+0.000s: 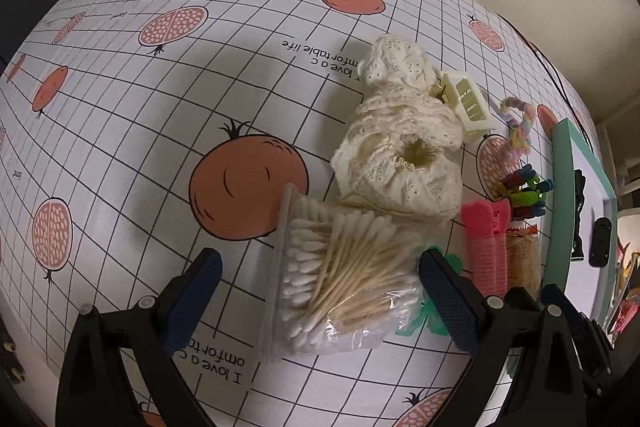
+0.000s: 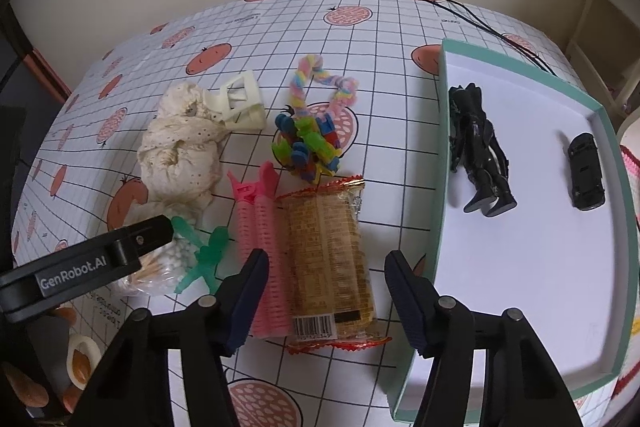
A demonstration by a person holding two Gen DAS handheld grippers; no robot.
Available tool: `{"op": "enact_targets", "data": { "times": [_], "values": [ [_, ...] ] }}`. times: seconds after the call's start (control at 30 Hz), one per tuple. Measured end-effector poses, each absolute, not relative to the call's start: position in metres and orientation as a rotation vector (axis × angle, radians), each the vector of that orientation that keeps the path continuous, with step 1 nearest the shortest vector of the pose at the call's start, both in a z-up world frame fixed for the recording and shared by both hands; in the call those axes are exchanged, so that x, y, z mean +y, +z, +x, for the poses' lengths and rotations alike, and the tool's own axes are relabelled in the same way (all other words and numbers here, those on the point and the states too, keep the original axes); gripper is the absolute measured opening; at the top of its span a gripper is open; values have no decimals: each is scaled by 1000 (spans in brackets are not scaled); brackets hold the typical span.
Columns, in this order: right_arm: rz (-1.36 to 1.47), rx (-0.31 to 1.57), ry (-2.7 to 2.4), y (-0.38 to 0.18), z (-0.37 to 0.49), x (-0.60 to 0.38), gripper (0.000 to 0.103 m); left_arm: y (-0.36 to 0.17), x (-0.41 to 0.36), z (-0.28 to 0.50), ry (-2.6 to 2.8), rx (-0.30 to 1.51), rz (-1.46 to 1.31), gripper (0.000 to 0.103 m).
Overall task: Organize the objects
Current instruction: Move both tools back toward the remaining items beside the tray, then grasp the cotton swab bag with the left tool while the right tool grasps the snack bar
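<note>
Left gripper (image 1: pixel 320 291) spread wide at the bottom of its frame, fingers on either side of a swab bag (image 1: pixel 340 279), pinching nothing; contact with the bag cannot be told. Bag clear, full of cotton swabs, lying on the table (image 1: pixel 160 115) at lower centre. Just above the bag, a cream lace cloth (image 1: pixel 400 147), bunched, with a cream clip (image 1: pixel 468 103) touching its upper right edge. At right, a pastel braid (image 1: pixel 518 125), a pile of coloured pegs (image 1: pixel 528 191), pink rollers (image 1: pixel 486 243) and a snack pack (image 1: pixel 522 259), close together. Green clip (image 1: pixel 436 311) partly hidden behind the right finger.

Right gripper (image 2: pixel 326 297) likewise spread at the bottom of its frame, empty, above the lower end of the snack pack (image 2: pixel 328 251), which lies lengthwise at centre, barcode toward the camera. Pink rollers (image 2: pixel 264 247) touching the pack's left side. Green clip (image 2: pixel 204 259) left of the rollers, beside the swab bag (image 2: pixel 160 267), partly covered by the left gripper's finger (image 2: pixel 80 267) reaching in from the left edge. Lace cloth (image 2: pixel 180 147) and cream clip (image 2: pixel 242 103) at upper left; pegs (image 2: pixel 308 147) and braid (image 2: pixel 320 83) at upper centre. At right, a teal-rimmed tray (image 2: pixel 438 155) with white floor, holding a black figure (image 2: pixel 478 147) lying on its back and, well apart from it, a black toy car (image 2: pixel 586 171) near the far right rim.
</note>
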State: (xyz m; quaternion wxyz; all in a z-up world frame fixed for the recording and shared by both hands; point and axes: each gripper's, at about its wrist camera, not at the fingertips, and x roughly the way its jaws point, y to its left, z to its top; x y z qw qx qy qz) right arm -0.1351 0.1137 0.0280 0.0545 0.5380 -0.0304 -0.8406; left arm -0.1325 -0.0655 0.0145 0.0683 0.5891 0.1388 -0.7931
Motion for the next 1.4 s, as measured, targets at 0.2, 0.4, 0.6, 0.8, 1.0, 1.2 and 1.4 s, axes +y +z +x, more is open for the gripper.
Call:
{"op": "enact_targets", "data": {
  "times": [0.2, 0.4, 0.6, 0.8, 1.0, 1.2, 1.4],
  "values": [
    [1615, -165, -2565, 33, -136, 123, 58, 16, -62, -137, -2398, 389, 1769, 99],
    [1634, -196, -2550, 29, -137, 128, 56, 8, -51, -138, -2369, 366, 1800, 99],
    [1645, -148, -2542, 26, -136, 122, 56, 4, -40, -145, -2371, 281, 1832, 99],
    [1649, -135, -2541, 24, -137, 121, 56, 1, -31, -148, -2377, 185, 1856, 98],
    [1680, -68, -2522, 15, -135, 119, 54, -2, -34, -146, -2343, 166, 1885, 98],
    [1668, 28, -2521, 14, -131, 113, 54, -2, -41, -145, -2340, 172, 1926, 98],
    [1658, 66, -2508, 13, -128, 109, 54, -4, -42, -148, -2346, 134, 1945, 98]
  ]
}}
